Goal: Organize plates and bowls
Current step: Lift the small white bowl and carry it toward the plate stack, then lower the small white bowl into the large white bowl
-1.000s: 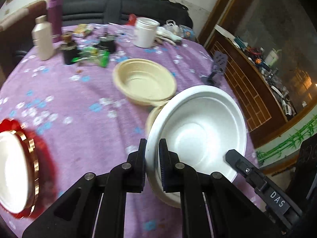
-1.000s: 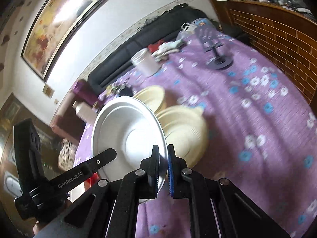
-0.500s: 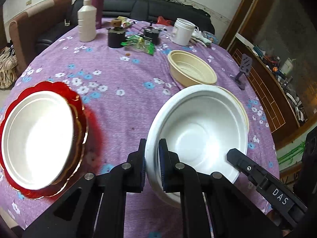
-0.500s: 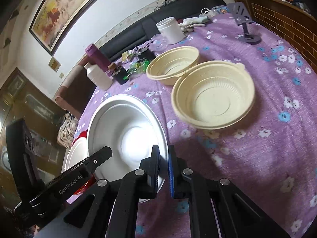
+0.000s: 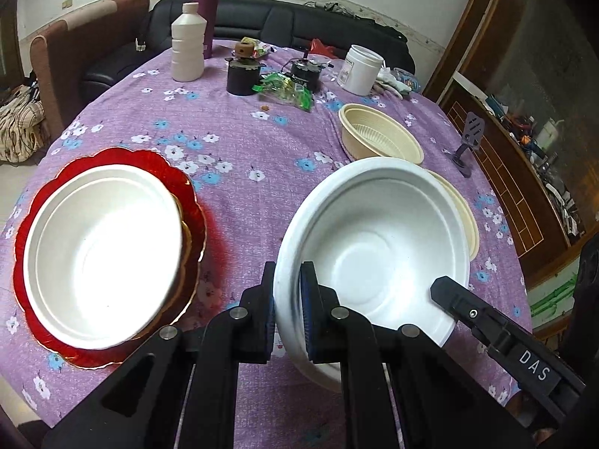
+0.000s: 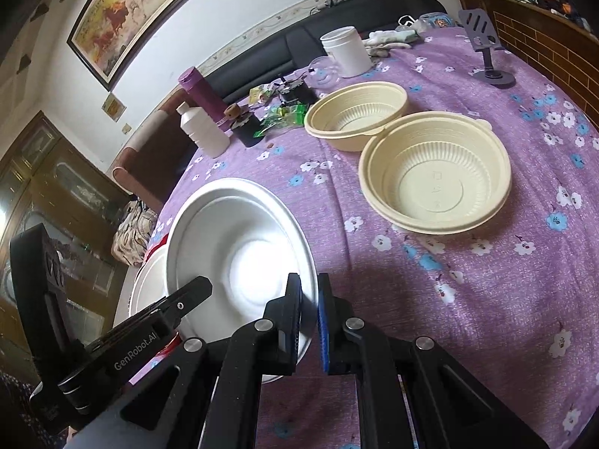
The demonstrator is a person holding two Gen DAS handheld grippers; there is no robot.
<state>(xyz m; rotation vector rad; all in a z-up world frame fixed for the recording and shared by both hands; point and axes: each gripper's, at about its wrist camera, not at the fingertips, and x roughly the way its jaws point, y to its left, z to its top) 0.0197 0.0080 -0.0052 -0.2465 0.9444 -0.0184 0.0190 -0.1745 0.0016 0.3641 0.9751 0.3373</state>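
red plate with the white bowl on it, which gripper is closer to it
Left. The left gripper grips the carried white bowl on the rim facing the red plate; the right gripper grips the opposite rim, farther away.

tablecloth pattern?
Purple tablecloth with small white and blue flowers; clearest in the right wrist view.

Right tongs (image 6: 309, 314) are clamped on the near rim of a white bowl (image 6: 239, 258), which is held tilted above the counter (image 6: 486, 284), covered in a purple floral cloth. The left tongs (image 6: 194, 292) reach onto the same bowl's opposite rim. Behind the bowl, part of a second white bowl (image 6: 146, 284) shows at the counter's edge. Two cream ribbed bowls (image 6: 434, 183) (image 6: 355, 112) sit touching, well apart from the held bowl. A white bottle (image 6: 204, 131) and white jar (image 6: 346, 50) stand farther back.
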